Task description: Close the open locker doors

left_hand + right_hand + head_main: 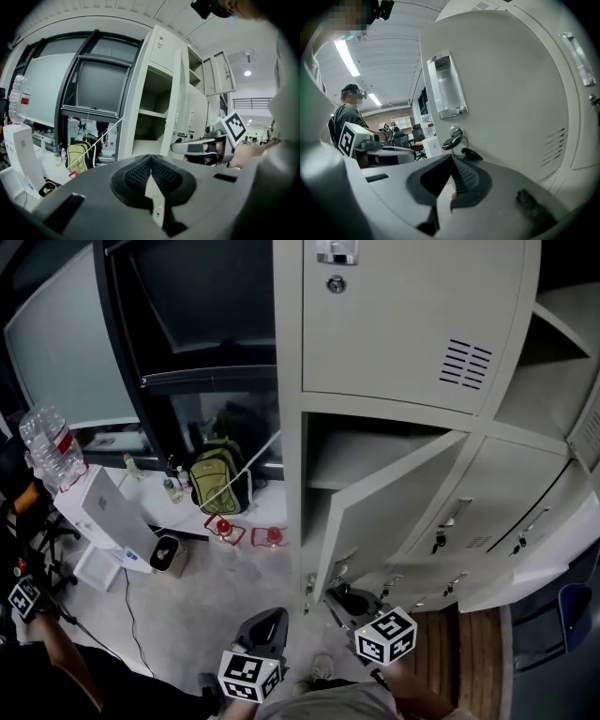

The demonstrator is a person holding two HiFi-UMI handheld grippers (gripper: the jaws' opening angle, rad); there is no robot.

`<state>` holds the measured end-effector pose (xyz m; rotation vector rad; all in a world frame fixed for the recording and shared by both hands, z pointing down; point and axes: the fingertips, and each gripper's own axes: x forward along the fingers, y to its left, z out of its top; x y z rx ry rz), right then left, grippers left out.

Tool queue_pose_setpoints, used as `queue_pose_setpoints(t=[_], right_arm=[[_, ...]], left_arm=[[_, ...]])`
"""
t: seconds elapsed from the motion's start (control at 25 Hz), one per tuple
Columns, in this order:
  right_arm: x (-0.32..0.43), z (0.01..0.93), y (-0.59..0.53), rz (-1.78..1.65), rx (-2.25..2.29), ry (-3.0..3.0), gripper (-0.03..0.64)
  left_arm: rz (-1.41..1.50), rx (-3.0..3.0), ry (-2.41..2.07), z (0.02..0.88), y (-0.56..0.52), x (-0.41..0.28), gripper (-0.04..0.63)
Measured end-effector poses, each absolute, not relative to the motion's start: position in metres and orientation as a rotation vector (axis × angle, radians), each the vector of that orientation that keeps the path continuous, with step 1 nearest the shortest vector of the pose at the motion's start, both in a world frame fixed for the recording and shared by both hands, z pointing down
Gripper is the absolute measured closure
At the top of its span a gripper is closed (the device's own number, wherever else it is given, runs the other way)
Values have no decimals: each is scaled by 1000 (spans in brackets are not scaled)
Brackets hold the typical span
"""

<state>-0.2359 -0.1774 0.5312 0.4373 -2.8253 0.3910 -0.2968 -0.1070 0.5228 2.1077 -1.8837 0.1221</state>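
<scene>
Two tools, both pinched fully together and holding nothing. The left tool [150, 161] points toward the lockers from a little way off. The right tool [451, 160] sits near the face of a pale grey metal locker door [501, 108], which has one recessed silver handle [447, 89] and one black-headed key [452, 142] in its lock. In the head view, one open door [394, 512] stands swung wide from the middle compartment of the grey locker bank [412, 315], just above the right tool. A second lower door [525, 576] at the right looks ajar.
</scene>
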Motion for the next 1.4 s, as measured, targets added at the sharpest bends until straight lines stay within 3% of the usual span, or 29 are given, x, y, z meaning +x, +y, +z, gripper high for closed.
queue_pose_setpoints(t=[1.4], right_arm=[[-294, 535, -265, 361, 316, -2840, 589]], left_arm=[[117, 1994, -2008, 520, -159, -333, 580]])
